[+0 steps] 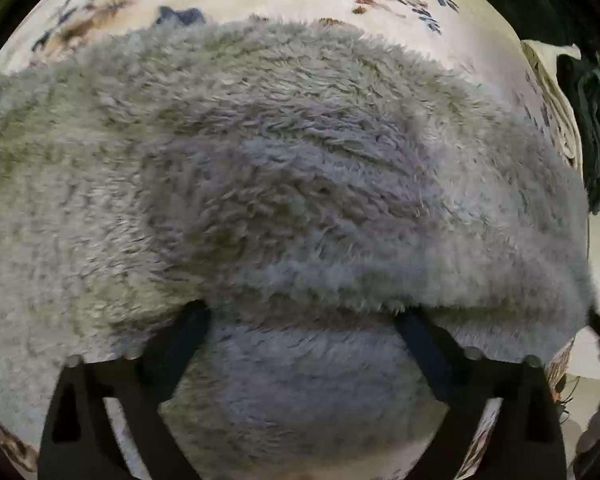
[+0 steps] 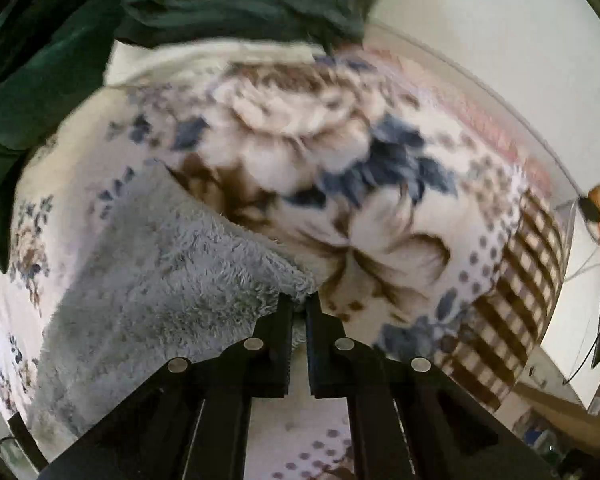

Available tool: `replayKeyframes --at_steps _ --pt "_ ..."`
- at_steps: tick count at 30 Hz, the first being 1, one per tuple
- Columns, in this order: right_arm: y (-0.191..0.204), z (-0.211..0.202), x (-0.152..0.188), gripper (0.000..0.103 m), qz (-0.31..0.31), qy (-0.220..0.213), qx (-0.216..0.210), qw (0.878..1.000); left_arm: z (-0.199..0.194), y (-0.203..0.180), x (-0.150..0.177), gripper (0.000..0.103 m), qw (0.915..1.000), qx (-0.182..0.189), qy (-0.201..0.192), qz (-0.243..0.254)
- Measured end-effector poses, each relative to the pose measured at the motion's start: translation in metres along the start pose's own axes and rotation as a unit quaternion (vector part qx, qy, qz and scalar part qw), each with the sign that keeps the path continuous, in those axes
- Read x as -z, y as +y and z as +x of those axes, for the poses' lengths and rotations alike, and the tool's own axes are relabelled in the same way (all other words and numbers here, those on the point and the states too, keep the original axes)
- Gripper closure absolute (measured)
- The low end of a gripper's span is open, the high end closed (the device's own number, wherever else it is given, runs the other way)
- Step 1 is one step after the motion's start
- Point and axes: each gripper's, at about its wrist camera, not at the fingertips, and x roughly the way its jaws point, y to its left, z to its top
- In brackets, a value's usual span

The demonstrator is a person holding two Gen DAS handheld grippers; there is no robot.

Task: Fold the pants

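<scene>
Both tools are matte black plastic. The left gripper (image 1: 304, 316) has two slim, flat fingers (image 1: 184, 344) that taper toward the tips, mounted on broad angular arms with triangular cut-outs. Round silver screw heads sit at the arm joints. The right gripper (image 2: 299, 304) is built the same: blocky fingers (image 2: 278, 344), four silver screw heads in a row, ribbed black struts below.

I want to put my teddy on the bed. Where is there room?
Free: the flowered blanket between the fluffy grey pants and the checked border. Crowded: the dark green bedding heaped at the far edge, and the pants' corner the right hand-held gripper pinches.
</scene>
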Motion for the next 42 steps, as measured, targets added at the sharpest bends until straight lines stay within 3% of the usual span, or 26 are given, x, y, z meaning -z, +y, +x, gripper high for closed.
replayKeyframes --at_steps 2,3,5,7,9,13,14,15,16,17,19,22,25,27,29,30,35,38,42 --pt "-0.010 0.023 -0.001 0.090 0.010 0.069 -0.031 0.997 0.009 -0.002 -0.004 0.000 0.9999 -0.016 0.003 -0.001" --pt "-0.015 0.026 0.001 0.086 0.020 0.081 -0.050 0.995 0.013 -0.004 -0.006 0.000 0.9995 -0.031 0.006 -0.001" --pt "-0.019 0.018 0.006 0.066 0.023 0.077 -0.080 0.994 0.015 -0.013 -0.006 0.000 0.9982 -0.061 0.000 0.001" --pt "-0.023 0.005 0.017 0.058 0.036 0.067 -0.108 0.991 0.016 -0.018 -0.008 0.000 0.9971 -0.076 0.006 0.002" --pt "-0.021 0.005 0.031 0.058 0.051 0.089 -0.140 0.985 0.007 -0.020 -0.009 0.000 0.9976 -0.069 0.013 -0.003" --pt "0.007 0.028 0.062 0.058 0.064 0.154 -0.200 0.966 -0.034 -0.012 0.010 0.000 0.9983 -0.040 -0.016 -0.038" --pt "0.013 0.035 0.066 0.058 0.065 0.164 -0.205 0.963 -0.040 -0.010 0.017 0.000 0.9979 -0.048 -0.020 -0.038" --pt "0.023 0.044 0.073 0.058 0.067 0.178 -0.214 0.958 -0.041 -0.007 0.023 0.000 0.9975 -0.058 -0.019 -0.035" --pt "0.029 0.051 0.077 0.067 0.069 0.185 -0.216 0.956 -0.039 -0.003 0.029 0.000 0.9972 -0.066 -0.013 -0.032" --pt "0.035 0.058 0.082 0.097 0.070 0.187 -0.209 0.957 -0.032 0.000 0.033 0.000 0.9968 -0.074 -0.001 -0.030" --pt "0.040 0.059 0.088 0.098 0.072 0.177 -0.182 0.965 -0.017 0.009 0.047 0.000 0.9958 -0.082 0.025 -0.031" --pt "0.039 0.036 0.086 0.098 0.044 0.124 -0.149 0.980 -0.023 0.007 0.062 0.000 0.9960 -0.086 0.020 -0.013" --pt "0.033 0.034 0.082 0.095 0.019 0.124 -0.155 0.980 -0.032 0.000 0.082 0.000 0.9957 -0.091 0.017 0.003" --pt "0.029 0.040 0.079 0.078 0.009 0.144 -0.179 0.973 -0.041 -0.002 0.092 0.000 0.9963 -0.085 0.010 0.000" --pt "0.015 0.041 0.073 0.032 0.010 0.138 -0.189 0.972 -0.050 -0.005 0.094 0.000 0.9973 -0.073 -0.005 -0.008" --pt "0.007 0.039 0.072 0.027 0.016 0.127 -0.198 0.972 -0.058 0.001 0.095 0.000 0.9974 -0.070 -0.012 -0.008" --pt "-0.018 0.061 0.066 0.026 0.049 0.093 -0.241 0.965 -0.049 -0.001 0.080 0.000 0.9973 -0.063 -0.038 0.000" --pt "-0.021 0.078 0.053 0.026 0.080 0.045 -0.311 0.946 -0.032 0.003 0.071 0.000 0.9972 -0.066 -0.033 -0.010" --pt "-0.016 0.095 0.037 0.030 0.121 0.019 -0.362 0.924 -0.011 0.021 0.066 0.000 0.9966 -0.076 -0.028 -0.013"
